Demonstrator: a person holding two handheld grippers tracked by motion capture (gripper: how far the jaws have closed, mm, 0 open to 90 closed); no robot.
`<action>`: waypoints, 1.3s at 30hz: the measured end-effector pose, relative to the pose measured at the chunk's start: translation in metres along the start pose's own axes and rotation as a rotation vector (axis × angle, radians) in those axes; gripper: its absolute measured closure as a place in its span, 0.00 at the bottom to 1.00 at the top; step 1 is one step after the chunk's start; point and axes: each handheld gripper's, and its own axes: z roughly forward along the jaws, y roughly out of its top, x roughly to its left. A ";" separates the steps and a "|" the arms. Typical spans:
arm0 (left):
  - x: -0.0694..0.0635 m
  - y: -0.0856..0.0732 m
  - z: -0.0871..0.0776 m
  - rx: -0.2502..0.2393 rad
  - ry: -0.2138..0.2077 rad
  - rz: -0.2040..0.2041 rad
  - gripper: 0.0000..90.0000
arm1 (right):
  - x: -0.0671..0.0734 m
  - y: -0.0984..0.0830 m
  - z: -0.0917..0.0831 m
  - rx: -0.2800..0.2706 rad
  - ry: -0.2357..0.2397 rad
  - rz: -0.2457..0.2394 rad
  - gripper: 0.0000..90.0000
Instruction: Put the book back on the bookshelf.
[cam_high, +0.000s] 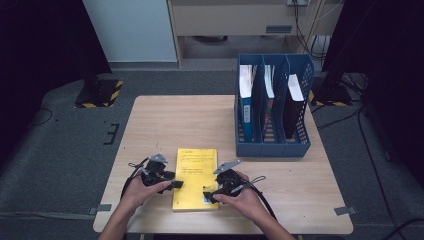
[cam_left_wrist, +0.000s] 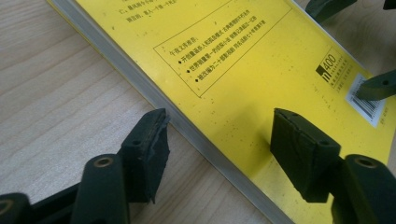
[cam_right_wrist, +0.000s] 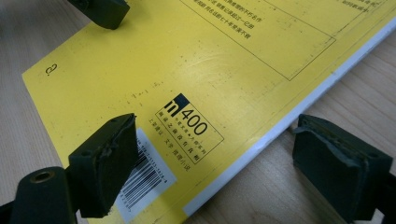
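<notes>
A yellow book (cam_high: 195, 177) lies flat, back cover up, near the front of the wooden table (cam_high: 160, 120). My left gripper (cam_high: 175, 185) is at its left edge. In the left gripper view its jaws (cam_left_wrist: 219, 116) stand open astride the book's (cam_left_wrist: 243, 60) edge, one pad over the wood and one over the cover. My right gripper (cam_high: 207, 196) is at the lower right corner. Its jaws (cam_right_wrist: 215, 123) are open too, one pad above the barcode (cam_right_wrist: 144, 179) and the other over the table beside the book's (cam_right_wrist: 187, 60) edge. Neither pair presses on it.
A blue three-slot file holder (cam_high: 272, 105) with upright books stands at the table's back right. The person's hands come in over the front edge. The right gripper's jaw tips (cam_left_wrist: 378, 86) show at the far side of the left gripper view.
</notes>
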 end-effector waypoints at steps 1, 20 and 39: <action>0.000 0.001 0.000 0.005 -0.004 -0.003 0.36 | 0.000 0.000 0.000 0.001 0.003 -0.005 0.15; -0.004 0.011 0.008 0.029 0.002 -0.008 0.22 | 0.004 0.000 0.001 0.012 -0.007 -0.004 0.13; -0.009 0.016 0.004 0.053 0.047 0.007 0.33 | 0.006 0.000 0.001 0.012 -0.007 -0.013 0.12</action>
